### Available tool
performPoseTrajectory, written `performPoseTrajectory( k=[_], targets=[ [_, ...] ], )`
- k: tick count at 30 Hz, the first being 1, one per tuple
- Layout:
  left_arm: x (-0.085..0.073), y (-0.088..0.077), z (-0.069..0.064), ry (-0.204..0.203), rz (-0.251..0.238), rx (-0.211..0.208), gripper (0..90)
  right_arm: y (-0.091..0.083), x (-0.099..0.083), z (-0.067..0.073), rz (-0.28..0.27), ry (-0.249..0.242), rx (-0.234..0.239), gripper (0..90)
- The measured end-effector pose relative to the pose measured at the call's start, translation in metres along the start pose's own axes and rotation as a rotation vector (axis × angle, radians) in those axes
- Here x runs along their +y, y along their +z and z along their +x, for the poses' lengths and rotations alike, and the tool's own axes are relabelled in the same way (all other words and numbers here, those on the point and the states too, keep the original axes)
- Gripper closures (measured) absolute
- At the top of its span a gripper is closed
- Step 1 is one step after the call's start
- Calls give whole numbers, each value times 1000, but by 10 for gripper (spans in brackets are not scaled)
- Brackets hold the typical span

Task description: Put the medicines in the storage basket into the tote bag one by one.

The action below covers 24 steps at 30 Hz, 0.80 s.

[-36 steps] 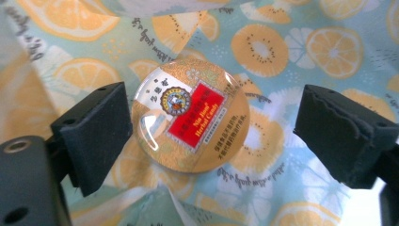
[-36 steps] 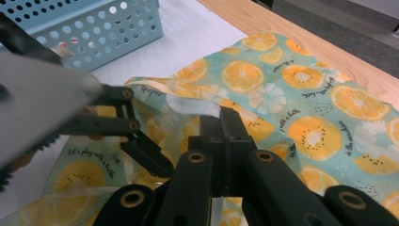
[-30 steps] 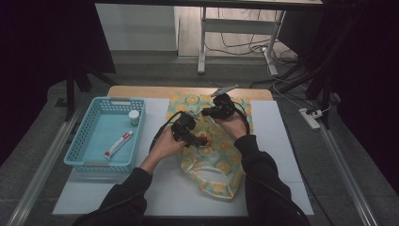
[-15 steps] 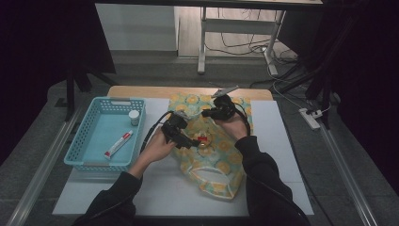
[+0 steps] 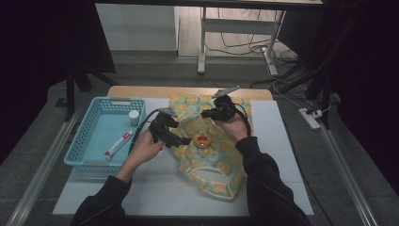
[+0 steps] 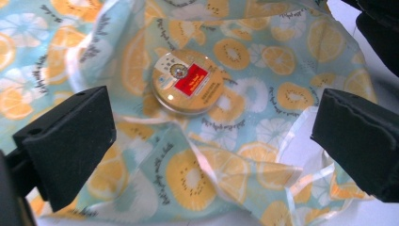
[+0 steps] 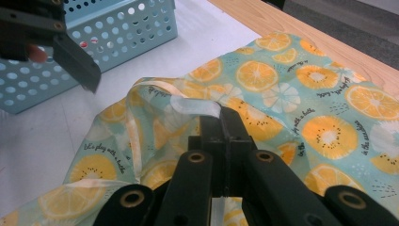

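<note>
Fruit-print bag [image 5: 211, 155] lies on the white table [image 5: 160, 193], long axis running away from the person, mouth at its far end. Right gripper [image 7: 221, 117] is clamped on the bag's rim; left gripper [image 6: 211, 136] gapes wide, holding nothing, over a round tin [image 6: 188, 82] inside the bag. Blue basket [image 5: 82, 146] holds 1 tube [image 5: 118, 143] and 1 bottle [image 5: 134, 117].
</note>
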<state>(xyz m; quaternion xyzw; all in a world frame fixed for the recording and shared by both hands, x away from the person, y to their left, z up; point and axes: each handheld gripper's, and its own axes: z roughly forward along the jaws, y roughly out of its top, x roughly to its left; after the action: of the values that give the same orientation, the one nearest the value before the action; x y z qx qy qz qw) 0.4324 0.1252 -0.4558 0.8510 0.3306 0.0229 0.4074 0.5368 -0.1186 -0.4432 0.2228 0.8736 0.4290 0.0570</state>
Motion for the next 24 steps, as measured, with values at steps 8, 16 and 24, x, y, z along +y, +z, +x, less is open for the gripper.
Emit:
performPoseTrajectory(
  k=[8,16,24],
  targets=[
    [-12,-22,5,-6,-19,33,0,0,-1,1,2,1,2,900],
    [-24,-43,10,-32,-51,71,2,1,-1,2,8,0,4,900],
    [-36,-63,15,-81,-66,119,0,1,-3,1,11,3,3,900]
  ],
)
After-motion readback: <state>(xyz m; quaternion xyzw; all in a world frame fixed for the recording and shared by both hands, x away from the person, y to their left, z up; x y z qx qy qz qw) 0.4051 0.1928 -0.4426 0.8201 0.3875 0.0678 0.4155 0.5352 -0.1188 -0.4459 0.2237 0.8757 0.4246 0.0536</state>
